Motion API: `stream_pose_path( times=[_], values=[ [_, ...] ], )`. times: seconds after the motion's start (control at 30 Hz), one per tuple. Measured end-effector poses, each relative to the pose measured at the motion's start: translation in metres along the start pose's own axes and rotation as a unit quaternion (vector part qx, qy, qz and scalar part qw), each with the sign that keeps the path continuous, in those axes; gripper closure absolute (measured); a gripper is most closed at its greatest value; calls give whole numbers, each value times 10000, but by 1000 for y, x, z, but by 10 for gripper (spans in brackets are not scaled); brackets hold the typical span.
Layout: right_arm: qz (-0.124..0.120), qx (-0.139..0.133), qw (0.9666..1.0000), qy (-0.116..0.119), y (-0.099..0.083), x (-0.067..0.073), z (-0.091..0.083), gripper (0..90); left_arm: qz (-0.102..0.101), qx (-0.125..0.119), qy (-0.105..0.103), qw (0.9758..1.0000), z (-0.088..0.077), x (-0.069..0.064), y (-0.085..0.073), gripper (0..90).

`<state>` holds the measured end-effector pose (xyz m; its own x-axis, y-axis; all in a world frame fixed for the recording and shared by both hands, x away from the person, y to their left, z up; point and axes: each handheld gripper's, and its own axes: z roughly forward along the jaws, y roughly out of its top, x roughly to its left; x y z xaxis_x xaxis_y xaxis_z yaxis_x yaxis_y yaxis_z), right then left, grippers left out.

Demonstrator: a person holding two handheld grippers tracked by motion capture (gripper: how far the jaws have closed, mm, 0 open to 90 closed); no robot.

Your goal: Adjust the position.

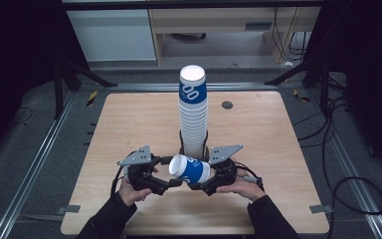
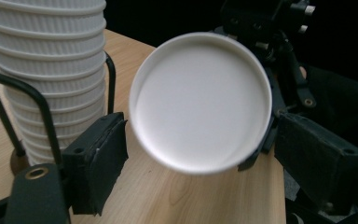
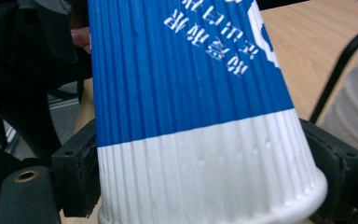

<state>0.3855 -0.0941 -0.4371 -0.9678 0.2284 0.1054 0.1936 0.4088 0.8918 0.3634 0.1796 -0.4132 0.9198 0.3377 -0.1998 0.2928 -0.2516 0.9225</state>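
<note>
A blue and white ribbed paper cup (image 1: 189, 169) lies on its side in the air between my two grippers, low over the wooden table (image 1: 129, 124). My right gripper (image 1: 201, 174) is shut on it; in the right gripper view its pads (image 3: 77, 175) press both sides of the white rim end of the cup (image 3: 191, 93). My left gripper (image 1: 168, 172) is open. In the left gripper view the cup's white base (image 2: 200, 100) faces the camera, and the pads (image 2: 98, 163) stand on either side of it without pressing.
A tall stack of the same cups (image 1: 194, 114) stands in a black wire holder (image 1: 181, 147) just behind the grippers, mid-table. A small dark round spot (image 1: 227, 105) sits at the back right of the tabletop. Cables lie on the floor to the right.
</note>
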Motion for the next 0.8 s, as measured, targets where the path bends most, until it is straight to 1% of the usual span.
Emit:
stream_pose_path(
  times=[0.03,0.07,0.1,0.13,0.17,0.2,0.23,0.27,0.3,0.33,0.37,0.4,0.43,0.47,0.5,0.53,0.57,0.6,0.67,0.7,0.73,0.77,0.8],
  values=[
    [-25,2,10000,-97,0,-1,-4,151,19,99,93,9999,-2,2,-1,159],
    [-25,2,10000,-97,0,-1,-4,151,19,99,93,9999,-2,2,-1,157],
    [-51,21,9998,-184,0,-2,-7,150,5,291,116,9995,-1,4,-3,154],
    [-64,61,9998,-200,0,-3,-7,150,26,460,153,9988,0,5,-5,150],
    [-138,137,9994,-279,1,-2,-8,149,37,550,175,9983,1,6,-6,145],
    [-138,137,9994,-279,1,-2,-8,149,37,550,175,9983,1,6,-6,142],
    [-203,250,9990,-317,0,-2,-7,149,32,675,174,9976,3,7,-8,140],
    [-203,250,9990,-317,0,-2,-7,149,35,742,167,9971,4,7,-10,140],
    [-268,348,9984,-352,0,-1,-5,148,37,821,155,9965,5,7,-11,136],
    [-302,424,9980,-362,-1,0,-3,148,90,951,143,9953,8,5,-12,136],
    [-342,487,9976,-367,-1,0,-1,148,90,951,143,9953,8,5,-12,136],
    [-342,487,9976,-367,-1,0,-1,148,100,968,137,9952,8,4,-12,136],
    [-426,639,9964,-372,-2,2,3,148,100,1032,113,9945,10,4,-12,139],
    [-426,639,9964,-372,-2,2,3,148,100,1032,113,9945,10,4,-12,138],
    [-491,760,9953,-352,-3,4,7,148,114,1078,108,9941,11,3,-13,139],
    [-491,760,9953,-352,-3,4,7,148,114,1078,108,9941,11,3,-13,139],
    [-552,890,9939,-353,-4,5,10,148,120,1124,83,9936,12,3,-13,140],
    [-552,890,9939,-353,-4,5,10,148,120,1124,83,9936,12,3,-13,143],
    [-626,1031,9922,-328,-5,7,16,148,116,1175,49,9930,14,2,-13,145],
    [-626,1031,9922,-328,-5,7,16,148,116,1175,49,9930,14,2,-13,145],
    [-653,1134,9909,-306,-6,9,19,148,116,1235,30,9923,16,1,-14,146],
    [-653,1134,9909,-306,-6,9,19,148,116,1235,30,9923,16,1,-14,148],
    [-688,1155,9905,-296,-6,10,21,148,108,1278,15,9917,17,1,-14,148]
  ],
)
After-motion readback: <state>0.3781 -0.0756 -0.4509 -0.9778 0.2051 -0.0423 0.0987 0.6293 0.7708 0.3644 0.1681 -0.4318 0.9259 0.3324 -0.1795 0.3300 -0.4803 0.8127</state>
